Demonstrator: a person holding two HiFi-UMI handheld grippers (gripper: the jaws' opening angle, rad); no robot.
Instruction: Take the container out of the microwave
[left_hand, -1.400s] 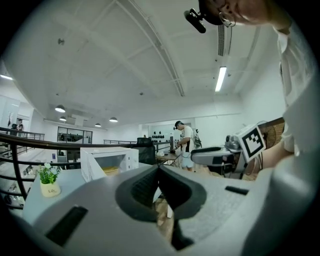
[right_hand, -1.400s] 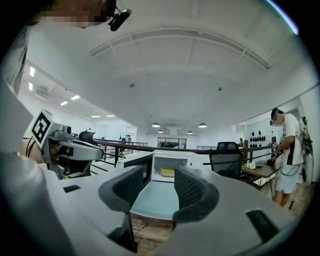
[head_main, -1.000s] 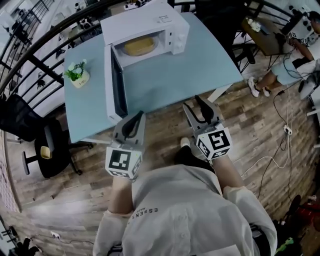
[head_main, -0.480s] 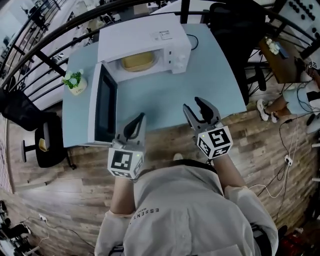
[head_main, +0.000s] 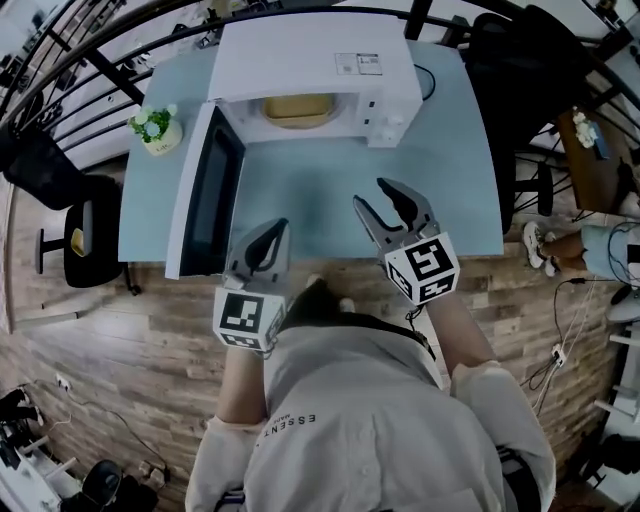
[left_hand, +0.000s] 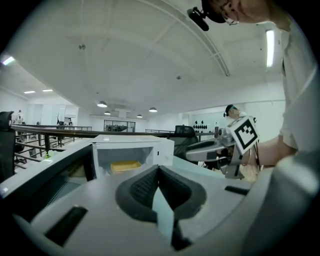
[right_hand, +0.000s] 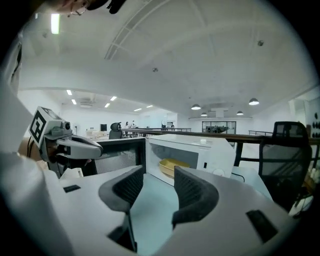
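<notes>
The pale blue surface (head_main: 440, 190) stretches ahead of both tools, and the white microwave (head_main: 300, 55) stands at its far side, well ahead of them. Its door (head_main: 205, 200) is swung fully open and reaches back to end just left of the left hand-held gripper (head_main: 281, 226). The yellow container (head_main: 297, 108) sits inside the cavity, straight ahead of the two tools and apart from both. The left hand-held gripper has its jaws pressed together on nothing; the right hand-held gripper (head_main: 371, 192) has its jaws moderately parted and is also empty. The step in hand looks like the approach. The next move probably calls for reaching forward into the cavity, clear of the door and walls, and closing on the container's rim.
</notes>
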